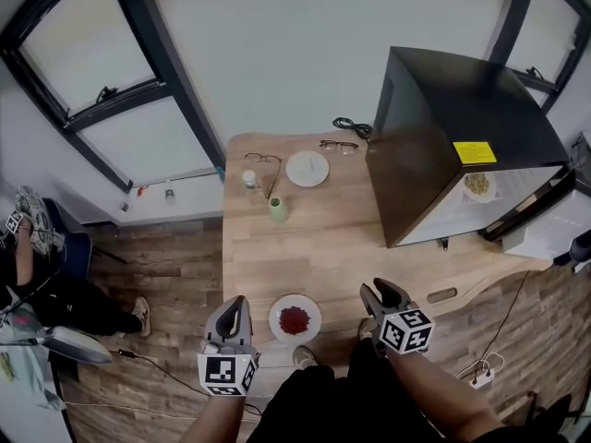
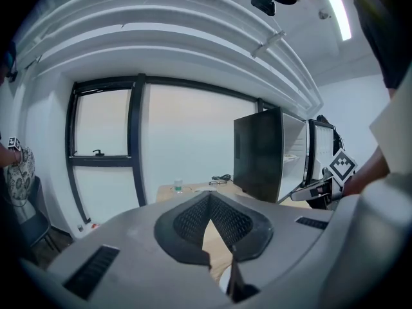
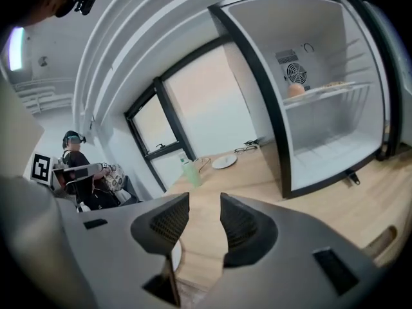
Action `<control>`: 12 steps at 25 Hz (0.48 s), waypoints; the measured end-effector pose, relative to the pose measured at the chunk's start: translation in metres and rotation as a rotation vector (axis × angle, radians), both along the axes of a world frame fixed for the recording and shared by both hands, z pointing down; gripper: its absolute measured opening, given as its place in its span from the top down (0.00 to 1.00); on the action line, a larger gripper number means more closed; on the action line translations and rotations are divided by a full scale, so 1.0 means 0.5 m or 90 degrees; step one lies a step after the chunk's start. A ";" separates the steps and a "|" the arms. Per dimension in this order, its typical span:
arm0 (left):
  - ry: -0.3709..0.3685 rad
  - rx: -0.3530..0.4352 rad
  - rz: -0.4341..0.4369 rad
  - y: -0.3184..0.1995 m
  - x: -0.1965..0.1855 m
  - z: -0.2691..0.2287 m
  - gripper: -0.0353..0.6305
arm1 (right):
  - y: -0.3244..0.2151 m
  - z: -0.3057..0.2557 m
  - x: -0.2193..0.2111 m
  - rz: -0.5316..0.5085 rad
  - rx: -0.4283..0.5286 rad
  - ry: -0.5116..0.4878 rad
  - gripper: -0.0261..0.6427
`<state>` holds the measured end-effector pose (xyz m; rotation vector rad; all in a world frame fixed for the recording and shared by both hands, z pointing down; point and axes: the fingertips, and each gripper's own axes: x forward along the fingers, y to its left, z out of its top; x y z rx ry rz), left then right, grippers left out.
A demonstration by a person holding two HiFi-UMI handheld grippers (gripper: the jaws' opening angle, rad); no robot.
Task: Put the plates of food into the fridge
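Observation:
A white plate of red food [image 1: 295, 319] lies near the table's front edge, between my two grippers. My left gripper [image 1: 233, 310] is just left of it, its jaw tips together and nothing held [image 2: 209, 198]. Right of the plate, my right gripper [image 1: 379, 292] stands open and empty [image 3: 205, 201]; a sliver of the plate's rim [image 3: 175, 256] shows under its left jaw. The black fridge [image 1: 452, 137] stands at the table's right with its door open. Another plate of food [image 1: 477, 185] rests on its wire shelf [image 3: 331, 85].
An empty white plate [image 1: 307, 168], a green bottle [image 1: 277, 209], a small clear bottle [image 1: 249, 182], two pairs of glasses [image 1: 263, 158] and a coiled cable [image 1: 352, 126] are on the table's far half. A person sits at the left [image 1: 28, 247].

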<state>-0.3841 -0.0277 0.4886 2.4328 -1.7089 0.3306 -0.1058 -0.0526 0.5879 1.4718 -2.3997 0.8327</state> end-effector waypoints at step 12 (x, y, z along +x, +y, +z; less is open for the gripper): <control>-0.011 -0.034 0.013 0.050 -0.109 0.046 0.94 | 0.143 0.167 -0.156 -0.009 -0.171 -0.110 0.72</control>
